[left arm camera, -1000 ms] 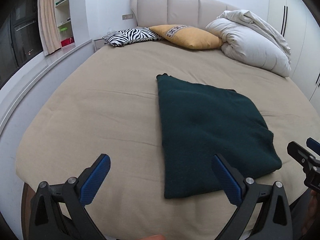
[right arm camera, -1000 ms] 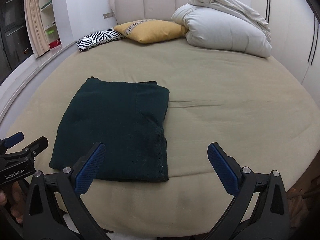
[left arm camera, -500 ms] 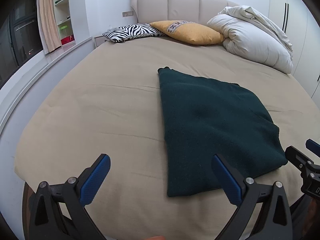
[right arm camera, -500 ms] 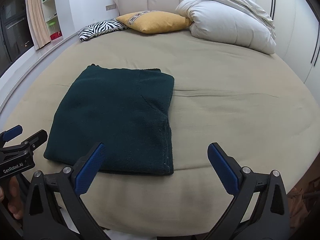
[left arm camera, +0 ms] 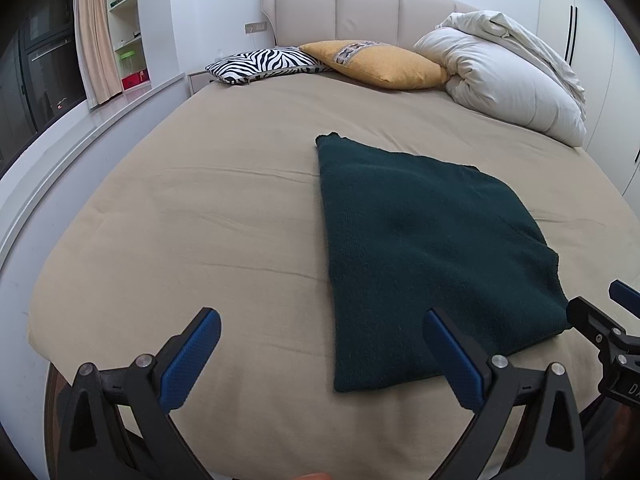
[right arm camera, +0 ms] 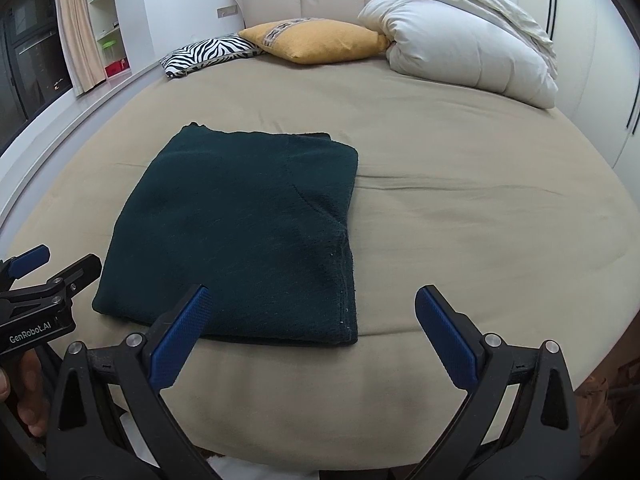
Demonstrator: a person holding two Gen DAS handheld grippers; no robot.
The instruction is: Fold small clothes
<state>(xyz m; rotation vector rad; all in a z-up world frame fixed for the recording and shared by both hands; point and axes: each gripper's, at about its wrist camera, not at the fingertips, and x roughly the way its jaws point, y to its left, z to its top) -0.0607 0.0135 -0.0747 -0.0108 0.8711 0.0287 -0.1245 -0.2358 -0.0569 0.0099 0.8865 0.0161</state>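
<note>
- A folded dark green sweater (left arm camera: 424, 256) lay flat on the bed (left arm camera: 208, 216), on its beige sheet, towards the foot end and well apart from the headboard (left arm camera: 336, 12).
- Against the headboard sat a zebra-print pillow (left arm camera: 264, 64), a mustard-yellow cushion (left arm camera: 376, 66) touching it, and a bundled white duvet (left arm camera: 508, 80) at the far end of the row.
- The left gripper (left arm camera: 320, 356) hovered over the foot of the bed, jaws wide apart and empty, its one blue pad just in front of the sweater's near edge.
- The right gripper (right arm camera: 310, 336) likewise hung with jaws spread wide and holding nothing, the sweater's near corner between its pads.
- Wall shelves (left arm camera: 124, 20) beside the curtain (left arm camera: 96, 36) held a green-lidded jar and a red box; other contents were too small to tell.
- Only the right wrist view showed the sweater's layered folded edge on the side away from the curtain, and fingers (right arm camera: 28, 392) of a hand gripping the left gripper's handle.
- Only the left wrist view showed the sweater's plain long edge facing the curtain.
</note>
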